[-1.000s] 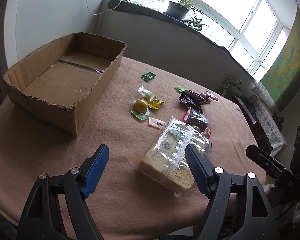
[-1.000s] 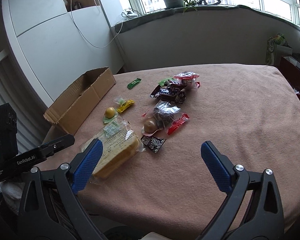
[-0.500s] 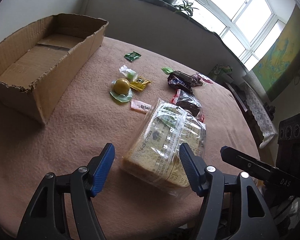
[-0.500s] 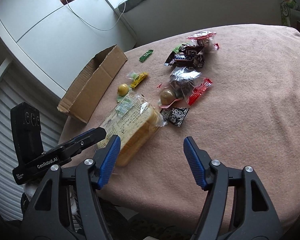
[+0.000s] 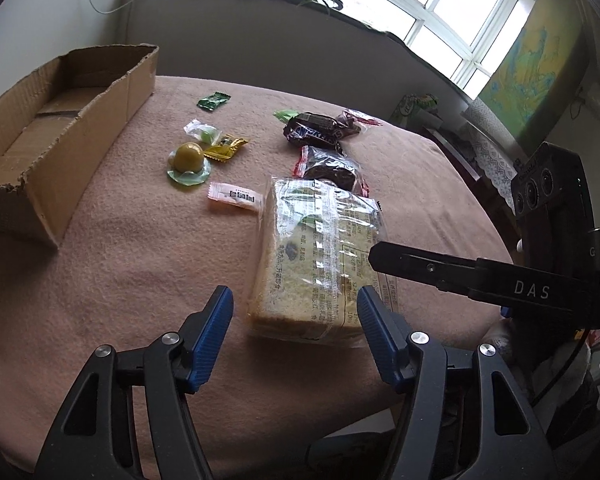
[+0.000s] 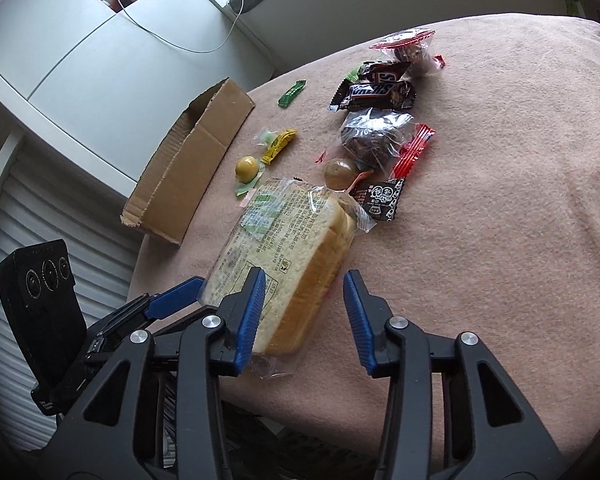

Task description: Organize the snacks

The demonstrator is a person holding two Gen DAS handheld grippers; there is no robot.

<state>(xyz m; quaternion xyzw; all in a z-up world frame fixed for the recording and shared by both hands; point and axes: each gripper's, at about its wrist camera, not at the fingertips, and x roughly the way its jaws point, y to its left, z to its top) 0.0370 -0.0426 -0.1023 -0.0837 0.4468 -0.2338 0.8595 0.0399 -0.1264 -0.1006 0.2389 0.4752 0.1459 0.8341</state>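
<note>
Bread bag [image 5: 320,256] lies on the table [image 5: 140,264] near its front edge between your closing, still untouching left gripper [image 5: 294,336] and right gripper [image 6: 304,312]; pinch it, then carry it to the cardboard box [image 5: 60,128].

Left gripper [image 5: 294,330]: my black frame, ribbed blue pads, silver screws.
Right gripper [image 6: 305,316]: same build; white "DAS" lettering, three-lens black camera block.

Right gripper [image 6: 304,312] closing at the table's [image 6: 500,240] near edge, bagged bread loaf [image 6: 284,248] end between jaws; cardboard box [image 6: 192,168] along left edge.
</note>
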